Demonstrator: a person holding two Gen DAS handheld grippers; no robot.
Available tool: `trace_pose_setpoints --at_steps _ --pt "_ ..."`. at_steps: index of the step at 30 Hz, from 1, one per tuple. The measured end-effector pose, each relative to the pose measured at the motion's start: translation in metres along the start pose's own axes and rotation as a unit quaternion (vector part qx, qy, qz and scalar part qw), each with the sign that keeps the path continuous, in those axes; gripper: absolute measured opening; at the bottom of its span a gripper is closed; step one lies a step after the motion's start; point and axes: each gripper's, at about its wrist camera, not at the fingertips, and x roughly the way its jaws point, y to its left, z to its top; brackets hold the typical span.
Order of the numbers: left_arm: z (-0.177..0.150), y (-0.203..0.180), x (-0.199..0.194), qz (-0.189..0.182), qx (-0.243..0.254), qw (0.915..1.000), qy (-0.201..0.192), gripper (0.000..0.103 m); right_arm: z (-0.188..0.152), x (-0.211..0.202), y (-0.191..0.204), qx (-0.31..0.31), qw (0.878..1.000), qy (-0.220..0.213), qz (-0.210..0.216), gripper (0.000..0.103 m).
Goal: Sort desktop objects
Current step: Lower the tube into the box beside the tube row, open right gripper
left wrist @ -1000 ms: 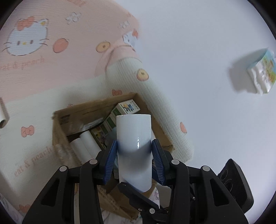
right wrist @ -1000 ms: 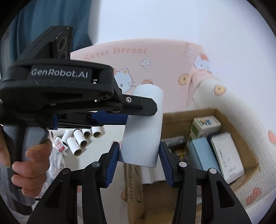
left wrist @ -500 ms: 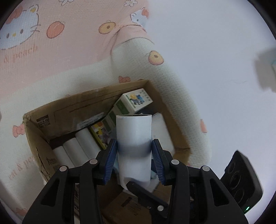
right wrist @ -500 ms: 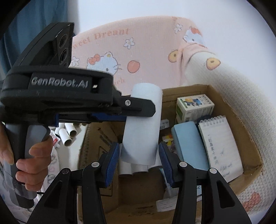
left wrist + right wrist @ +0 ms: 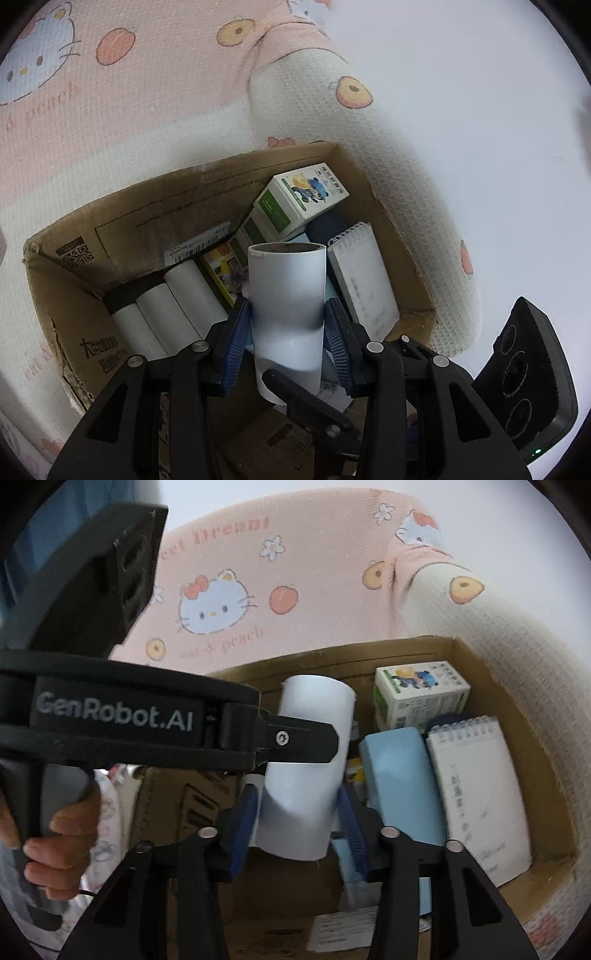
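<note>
Both tongs point down into the cardboard box (image 5: 122,229); the left tongs (image 5: 288,332) hold one paper roll (image 5: 286,291) upright between their pads, the right tongs (image 5: 299,819) another roll (image 5: 306,760), their jaws closing on it; in the box, left of the left tongs, two more rolls (image 5: 173,314) lie side by side; beyond them leans a small carton (image 5: 303,199); right of them lies a spiral notepad (image 5: 362,280); the box rests on a printed blanket (image 5: 147,110).

You have a pink and cream cartoon-cat blanket (image 5: 155,110) across the upper left, a plain white surface (image 5: 480,129) at right.
</note>
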Motion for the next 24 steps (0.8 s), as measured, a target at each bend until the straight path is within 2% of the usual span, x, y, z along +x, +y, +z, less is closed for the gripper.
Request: trace_pose_setpoints --at_steps 4,7,15,18,20,24 --pt "0.007 0.007 0.011 0.003 -0.030 0.9994 0.017 0.045 0.006 0.007 -0.013 0.023 0.999 0.024 0.009 0.042" --pt "0.010 0.013 0.023 0.013 -0.053 0.9980 0.030 0.045 0.007 0.009 -0.027 0.049 0.998 0.029 -0.005 0.042" --pt "0.022 0.032 0.061 0.044 -0.107 0.9917 0.056 0.044 0.004 -0.032 -0.050 0.069 0.997 -0.009 -0.025 0.042" --pt "0.024 0.040 0.067 0.054 -0.137 0.9871 0.062 0.044 0.003 -0.051 -0.053 0.061 0.997 -0.025 -0.042 0.042" --pt "0.021 0.048 0.072 0.043 -0.162 0.9836 0.066 0.044 0.002 -0.063 -0.052 0.046 0.997 -0.032 -0.057 0.042" --pt "0.013 0.054 0.090 0.043 -0.184 0.9771 0.097 0.044 0.002 -0.074 -0.050 0.019 0.996 -0.034 -0.085 0.042"
